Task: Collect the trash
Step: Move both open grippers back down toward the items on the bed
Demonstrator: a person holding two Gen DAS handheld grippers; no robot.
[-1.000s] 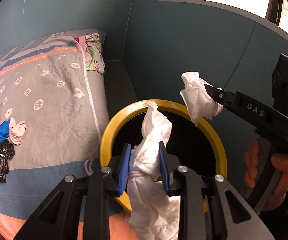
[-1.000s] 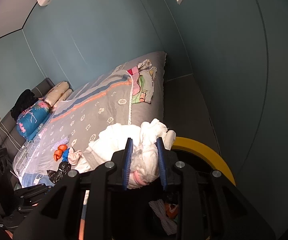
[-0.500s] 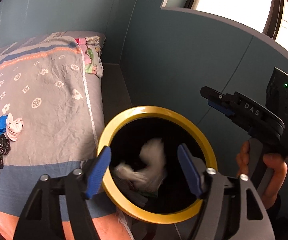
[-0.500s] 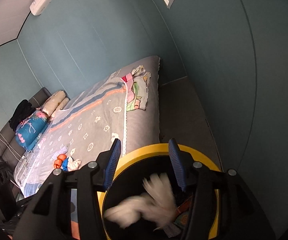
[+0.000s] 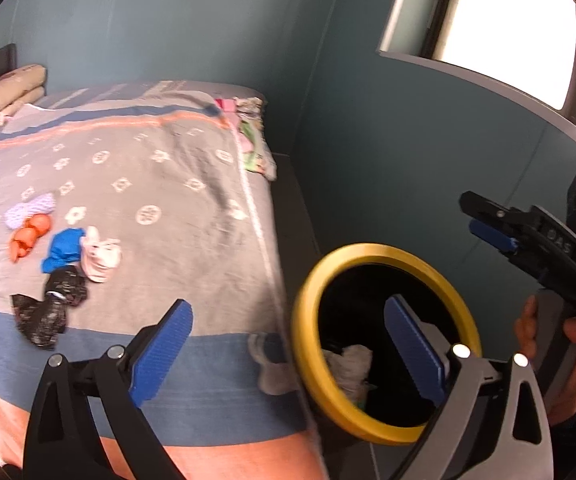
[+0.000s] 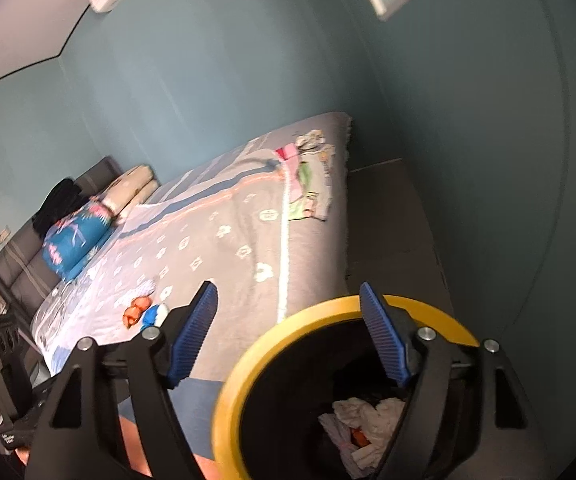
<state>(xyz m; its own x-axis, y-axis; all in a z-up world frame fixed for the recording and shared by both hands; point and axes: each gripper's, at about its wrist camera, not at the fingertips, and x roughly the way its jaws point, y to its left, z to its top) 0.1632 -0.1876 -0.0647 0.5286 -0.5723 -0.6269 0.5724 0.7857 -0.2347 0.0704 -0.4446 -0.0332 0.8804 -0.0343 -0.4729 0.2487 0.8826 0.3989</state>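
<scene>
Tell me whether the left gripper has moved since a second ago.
Yes. The left gripper has swung left, off the bin it was centred over and toward the bed; its jaws, then shut on tissue, are now open and empty.

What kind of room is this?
Most likely a bedroom: there is a big bed with a patterned grey cover, pillows at its head, and a yellow-rimmed trash bin beside it.

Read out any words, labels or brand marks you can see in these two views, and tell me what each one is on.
"DAS": raised letters on the black body of the right gripper, seen at an angle and blurred in the left wrist view, so the reading is uncertain.
Small pale print on the black device at the lower left edge of the right wrist view: too small to read.
</scene>
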